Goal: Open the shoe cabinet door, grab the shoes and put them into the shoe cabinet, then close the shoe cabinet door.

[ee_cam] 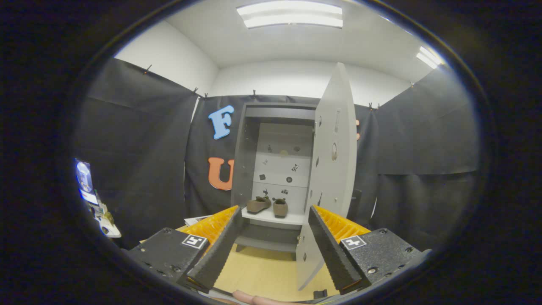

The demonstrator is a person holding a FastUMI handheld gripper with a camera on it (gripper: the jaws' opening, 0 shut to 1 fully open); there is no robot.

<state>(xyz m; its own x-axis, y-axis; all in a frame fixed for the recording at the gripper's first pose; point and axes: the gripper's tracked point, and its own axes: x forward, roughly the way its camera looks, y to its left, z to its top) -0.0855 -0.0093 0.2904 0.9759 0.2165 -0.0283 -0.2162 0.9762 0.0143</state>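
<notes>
The grey shoe cabinet (250,140) stands against the back wall with its door (332,169) swung open toward me on the right side. A pair of brown shoes (267,206) sits side by side on the light lower shelf (292,218) inside, beyond my fingers. My gripper (273,231) is open, well short of the cabinet, with nothing between its fingers. The door's lower edge stands just ahead of the right finger (330,248).
A tan floor (262,271) stretches from the fingers to the cabinet base. Papers (195,220) lie on the floor left of the cabinet. A lit screen (84,180) and small items sit far left. A person's fingertips (254,299) show below the gripper.
</notes>
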